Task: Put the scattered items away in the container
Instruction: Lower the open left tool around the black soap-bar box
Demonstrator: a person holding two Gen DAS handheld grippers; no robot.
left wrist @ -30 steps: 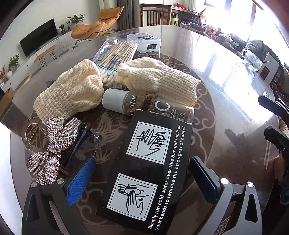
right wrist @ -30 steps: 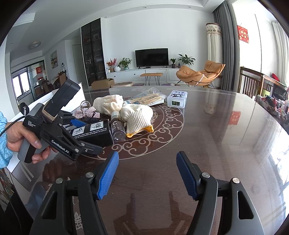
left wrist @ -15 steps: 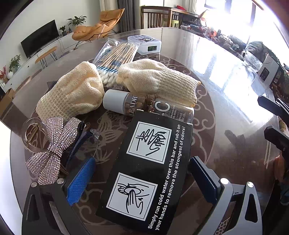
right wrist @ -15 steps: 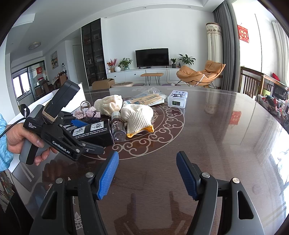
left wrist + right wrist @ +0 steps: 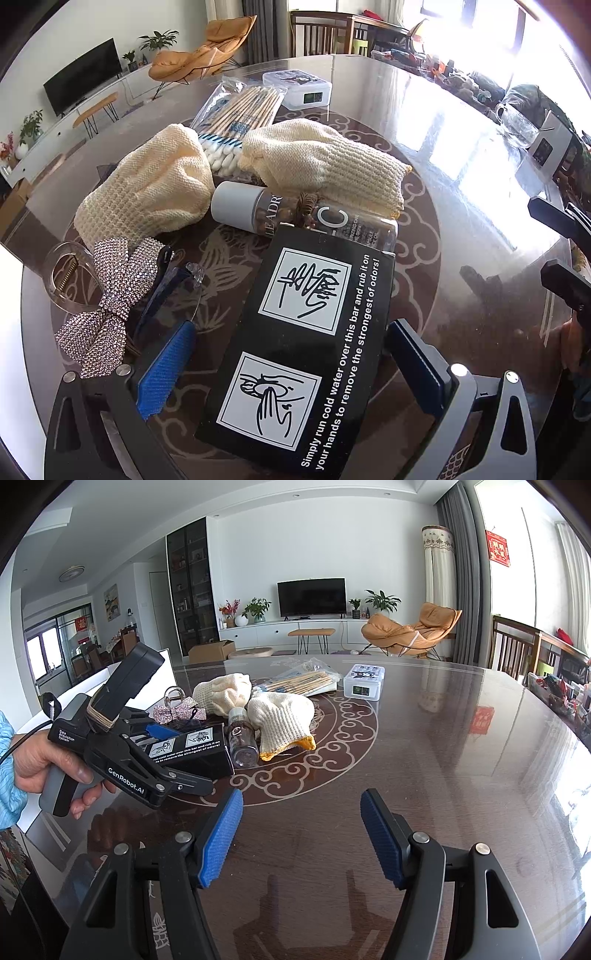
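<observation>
A black box with white hand-washing pictures (image 5: 306,350) lies on the glass table, between the open fingers of my left gripper (image 5: 291,365); the fingers stand apart from its sides. The box also shows in the right wrist view (image 5: 192,751), with the left gripper (image 5: 162,749) over it. Behind the box lie a capsule bottle with a grey cap (image 5: 295,218), two cream knitted mitts (image 5: 147,192) (image 5: 325,166), a cotton swab pack (image 5: 240,118), a rhinestone bow clip (image 5: 107,302) and a clear hair claw (image 5: 66,277). My right gripper (image 5: 301,834) is open and empty above bare table.
A small white box with a digital clock (image 5: 299,88) stands at the far side of the pile. A glass cup (image 5: 515,120) and clutter sit near the table's right edge. A white board (image 5: 162,668) stands at the table's left side. No container is clearly in view.
My left gripper has crept slightly forward over the black box, and stays open. My right gripper has not moved.
</observation>
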